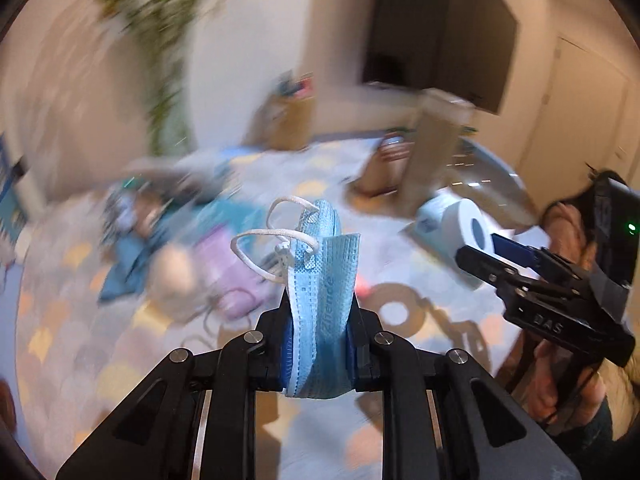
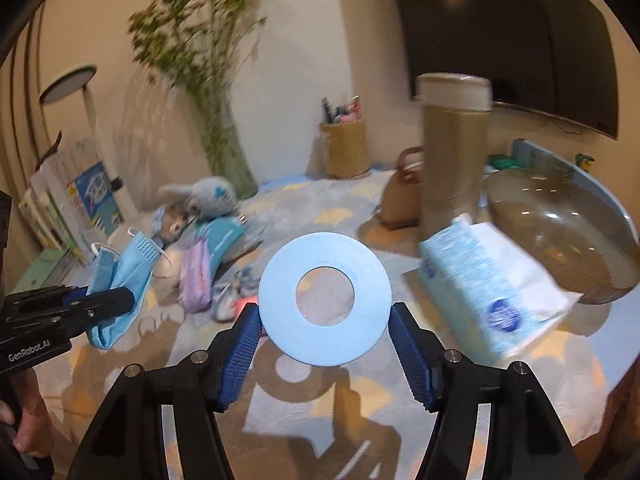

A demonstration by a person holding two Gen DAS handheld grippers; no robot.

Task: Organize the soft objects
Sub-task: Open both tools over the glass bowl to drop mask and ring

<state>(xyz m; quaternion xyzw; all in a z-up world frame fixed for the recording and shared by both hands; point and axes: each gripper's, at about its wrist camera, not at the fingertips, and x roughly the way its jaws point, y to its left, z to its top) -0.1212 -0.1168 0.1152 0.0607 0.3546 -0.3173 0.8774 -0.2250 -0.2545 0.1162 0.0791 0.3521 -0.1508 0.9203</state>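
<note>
Plainly left tool (image 1: 318, 344) pinches mask (image 1: 320, 280); right tool (image 2: 324, 344) grips roll (image 2: 324, 298) (background blurred).

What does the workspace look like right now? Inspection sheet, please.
Surface: patterned pastel tablecloth.
Job's things: folded blue face mask; white tissue roll; grey plush toy; lilac pouch.
Clutter: wrapped tissue pack, tall beige canister, smoky glass bowl, wicker pen holder.
Grippers: left gripper shut on mask; right gripper clamping the roll.
Cables: nothing seen.
Surroundings: green plant in vase, dark wall screen.
</note>
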